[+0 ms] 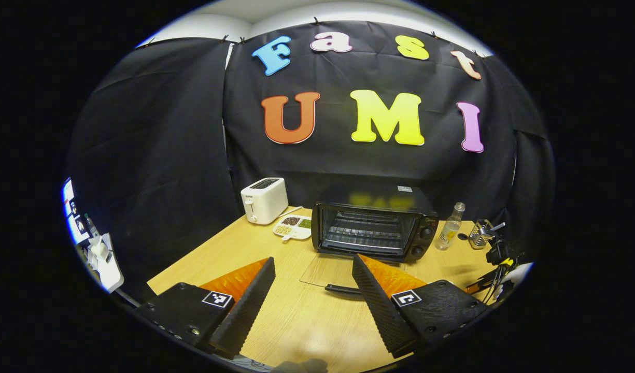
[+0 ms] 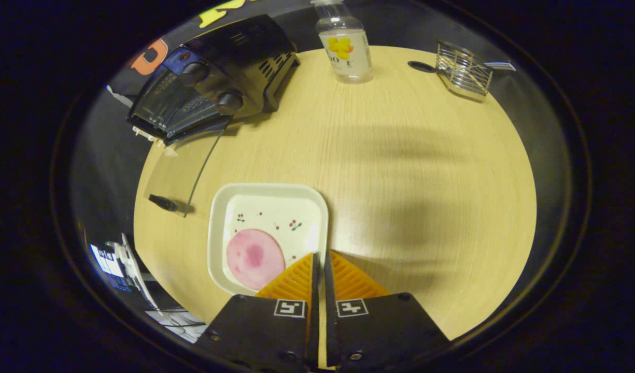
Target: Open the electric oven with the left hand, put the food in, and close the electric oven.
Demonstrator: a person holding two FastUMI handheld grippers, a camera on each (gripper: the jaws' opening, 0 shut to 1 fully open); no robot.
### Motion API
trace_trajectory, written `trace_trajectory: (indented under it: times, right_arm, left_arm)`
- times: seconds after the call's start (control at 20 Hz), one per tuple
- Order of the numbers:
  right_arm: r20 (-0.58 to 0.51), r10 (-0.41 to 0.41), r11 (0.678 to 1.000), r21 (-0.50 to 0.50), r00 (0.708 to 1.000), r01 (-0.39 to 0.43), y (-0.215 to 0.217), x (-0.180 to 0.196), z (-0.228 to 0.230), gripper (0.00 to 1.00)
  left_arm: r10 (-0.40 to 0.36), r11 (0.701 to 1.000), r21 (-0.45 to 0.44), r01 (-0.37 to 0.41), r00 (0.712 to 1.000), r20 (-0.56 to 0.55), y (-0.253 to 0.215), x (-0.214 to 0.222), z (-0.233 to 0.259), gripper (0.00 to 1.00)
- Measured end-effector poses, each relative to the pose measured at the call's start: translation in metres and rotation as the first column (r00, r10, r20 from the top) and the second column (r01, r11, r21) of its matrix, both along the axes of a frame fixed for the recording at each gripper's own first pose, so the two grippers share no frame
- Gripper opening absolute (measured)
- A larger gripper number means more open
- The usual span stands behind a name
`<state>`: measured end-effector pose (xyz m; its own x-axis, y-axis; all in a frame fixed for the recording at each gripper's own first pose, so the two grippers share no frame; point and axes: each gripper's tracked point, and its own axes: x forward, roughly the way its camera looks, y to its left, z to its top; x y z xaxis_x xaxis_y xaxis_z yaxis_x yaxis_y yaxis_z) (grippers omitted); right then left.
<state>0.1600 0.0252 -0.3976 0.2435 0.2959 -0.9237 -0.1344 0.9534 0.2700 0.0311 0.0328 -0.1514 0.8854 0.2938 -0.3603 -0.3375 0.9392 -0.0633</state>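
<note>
With the oven [image 1: 374, 231] door [image 1: 332, 270] down, my left gripper [image 1: 313, 282] hangs open and my right gripper [image 2: 319, 265] pinches the plate [image 2: 268, 235] rim; next I judge the plate must go inside.

Black electric oven [image 1: 375, 231], glass door [image 1: 332, 270] folded flat open; pink food slice [image 2: 255, 258] on white square plate [image 2: 268, 207]

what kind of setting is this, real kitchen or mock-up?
Likely a staged kitchen booth, not a real kitchen: a toaster and an electric oven with its door down stand on a wooden table backed by black cloth.
</note>
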Motion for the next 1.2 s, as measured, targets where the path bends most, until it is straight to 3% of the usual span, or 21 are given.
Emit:
trace_trajectory:
  times: [0.1, 0.2, 0.45, 0.6, 0.9, 1.2]
  right_arm:
    - [-0.035, -0.004, 0.998, 0.066, 0.999, 0.006, 0.0, 0.001, 0.0, 0.06]
    - [-0.076, -0.049, 0.981, 0.184, 0.996, 0.063, 0.001, 0.002, 0.002, 0.04]
    - [-0.128, -0.254, 0.856, 0.431, 0.959, 0.285, 0.006, 0.002, 0.005, 0.04]
    - [-0.136, -0.393, 0.748, 0.528, 0.909, 0.402, 0.01, 0.004, 0.012, 0.01]
    - [-0.122, -0.623, 0.577, 0.595, 0.772, 0.56, -0.017, 0.002, 0.032, 0.04]
    - [-0.13, -0.73, 0.473, 0.613, 0.671, 0.633, 0.006, 0.006, 0.023, 0.04]
  left_arm:
    - [0.004, 1.0, -0.001, -0.004, 1.0, 0.004, -0.003, 0.002, 0.001, 0.96]
    - [0.004, 1.0, 0.0, -0.004, 1.0, 0.0, -0.006, 0.003, 0.001, 0.96]
    - [-0.071, 0.996, 0.047, 0.071, 0.997, -0.004, -0.021, 0.012, 0.014, 0.95]
    - [-0.142, 0.987, 0.078, 0.141, 0.99, 0.0, -0.03, 0.025, 0.025, 0.96]
    - [-0.232, 0.971, 0.066, 0.23, 0.972, 0.027, -0.04, 0.043, 0.037, 0.97]
    - [-0.272, 0.962, 0.061, 0.268, 0.96, 0.067, -0.014, 0.036, 0.046, 0.97]
